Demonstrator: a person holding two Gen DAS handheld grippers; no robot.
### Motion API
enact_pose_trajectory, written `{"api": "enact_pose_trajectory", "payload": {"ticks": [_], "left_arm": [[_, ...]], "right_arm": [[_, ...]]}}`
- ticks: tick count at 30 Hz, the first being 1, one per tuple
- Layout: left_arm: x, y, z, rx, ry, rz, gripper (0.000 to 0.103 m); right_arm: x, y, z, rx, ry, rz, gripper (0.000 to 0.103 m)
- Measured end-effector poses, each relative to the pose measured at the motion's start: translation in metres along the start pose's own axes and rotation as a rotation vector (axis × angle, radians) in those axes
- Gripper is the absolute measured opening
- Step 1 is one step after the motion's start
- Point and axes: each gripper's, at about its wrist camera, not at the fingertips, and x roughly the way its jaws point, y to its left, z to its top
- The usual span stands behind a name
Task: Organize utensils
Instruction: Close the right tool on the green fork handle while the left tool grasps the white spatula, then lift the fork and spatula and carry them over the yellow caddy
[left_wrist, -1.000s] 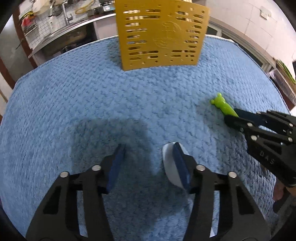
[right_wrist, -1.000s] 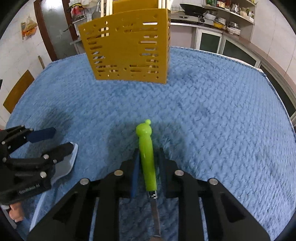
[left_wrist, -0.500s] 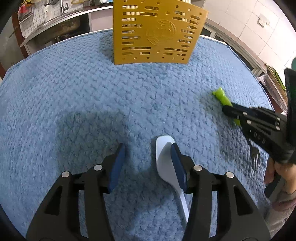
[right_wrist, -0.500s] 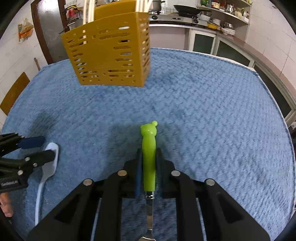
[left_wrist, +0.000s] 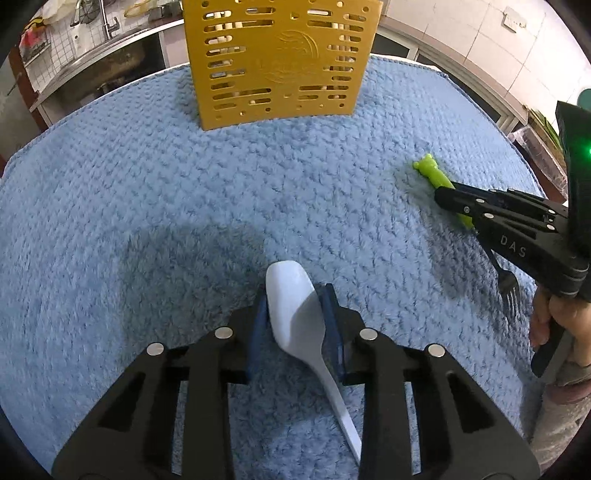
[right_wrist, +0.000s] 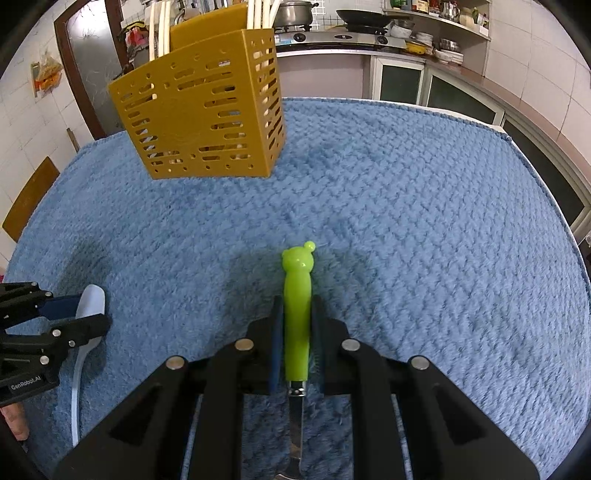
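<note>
Left claw: my pads are closed on the bowl of the white spoon, low centre of the left wrist frame, its handle trailing back toward the lower edge. Right claw: pads clamped on the green bear-headed handle of the fork, centre of the right wrist frame, metal shank and tines running back under the claw. In the left view the fork's tines show at far right, below the right claw.

Both utensils sit low over the blue towel; whether they touch it I cannot tell. The yellow slotted caddy stands upright on the towel at upper left of the right view, top centre of the left view, well apart from both claws. White sticks already stand in it.

Assessment: grasp step complete on both sides; transfer not yet done. Next move calls for lifting each piece, turning it upright, and lowering it through the caddy's open top without knocking the wall.
</note>
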Motion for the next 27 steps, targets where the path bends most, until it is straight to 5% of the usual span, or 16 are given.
{"api": "enact_pose_trajectory", "payload": {"ticks": [1, 3, 5, 11, 16, 27], "left_arm": [[0.000, -0.001, 0.000, 0.005, -0.003, 0.006, 0.026], [-0.004, 0.000, 0.000, 0.007, -0.017, 0.005, 0.007], [-0.006, 0.002, 0.005, -0.006, -0.012, -0.036, 0.003], [-0.019, 0.006, 0.015, 0.022, -0.065, 0.016, 0.003], [-0.044, 0.009, 0.027, 0.045, -0.187, 0.065, 0.003], [-0.082, 0.020, 0.064, 0.047, -0.399, 0.067, 0.003]], "right_arm": [[-0.001, 0.000, 0.000, -0.002, 0.000, -0.003, 0.015], [-0.003, 0.000, -0.001, -0.001, -0.001, -0.005, 0.014], [-0.005, -0.001, -0.001, 0.002, -0.001, -0.002, 0.014], [-0.023, -0.002, 0.004, 0.017, -0.033, 0.020, 0.014], [-0.049, -0.001, 0.014, 0.037, -0.108, 0.040, 0.014], [-0.079, -0.003, 0.044, 0.083, -0.302, 0.082, 0.014]]}}
